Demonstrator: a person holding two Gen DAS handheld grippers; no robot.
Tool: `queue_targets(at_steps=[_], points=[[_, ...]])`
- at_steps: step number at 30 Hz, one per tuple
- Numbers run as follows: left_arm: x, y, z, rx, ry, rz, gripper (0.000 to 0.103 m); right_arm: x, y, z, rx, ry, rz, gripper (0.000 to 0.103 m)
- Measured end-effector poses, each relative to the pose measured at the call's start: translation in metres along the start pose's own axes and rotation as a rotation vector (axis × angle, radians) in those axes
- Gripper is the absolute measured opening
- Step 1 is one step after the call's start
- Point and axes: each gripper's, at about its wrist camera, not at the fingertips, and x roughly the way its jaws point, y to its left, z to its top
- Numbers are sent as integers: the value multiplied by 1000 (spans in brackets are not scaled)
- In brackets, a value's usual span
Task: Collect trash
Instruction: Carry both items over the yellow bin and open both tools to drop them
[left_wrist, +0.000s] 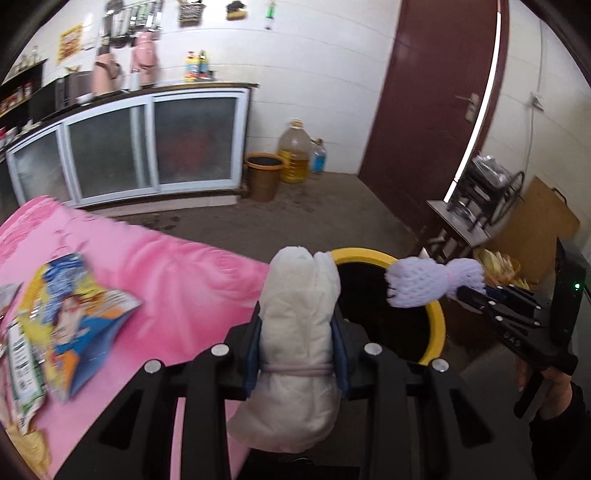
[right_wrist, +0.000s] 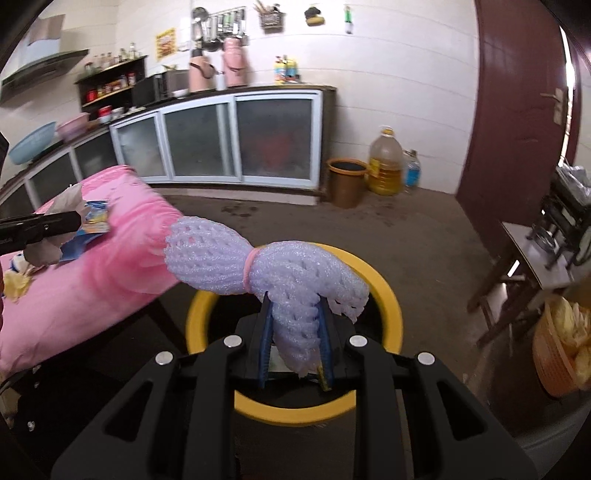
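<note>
My left gripper (left_wrist: 298, 314) is shut on a white paper bundle (left_wrist: 291, 387) tied with a band, upright between the blue pads. It hangs at the near left rim of a black bin with a yellow rim (left_wrist: 436, 317). My right gripper (right_wrist: 294, 301) is shut on a lilac foam net (right_wrist: 221, 254) tied with a pink band, held over the same bin (right_wrist: 391, 314). In the left wrist view the right gripper (left_wrist: 465, 293) comes in from the right with the foam net (left_wrist: 424, 282). Snack wrappers (left_wrist: 70, 314) lie on the pink-covered table (left_wrist: 177, 273).
A brown bin (left_wrist: 263, 177), a big oil bottle (left_wrist: 294, 151) and a water bottle stand by the white cabinet. A dark red door (left_wrist: 436, 92) is at the right. A wooden stool (left_wrist: 469, 218) and a basket of yellow scraps (right_wrist: 565, 347) flank the bin.
</note>
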Motion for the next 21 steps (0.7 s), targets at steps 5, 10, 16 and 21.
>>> queue_targets(at_steps=[5, 10, 16, 21], points=[[38, -31, 6, 32, 32, -37, 30, 20, -18, -6, 35, 40, -50, 21], [76, -53, 7, 57, 81, -63, 31, 43, -32, -11, 84, 96, -65, 21], [117, -71, 5, 65, 141, -78, 31, 61, -40, -13, 113, 137, -68, 22], [133, -78, 9, 49, 147, -84, 35, 69, -43, -7, 120, 142, -74, 29]])
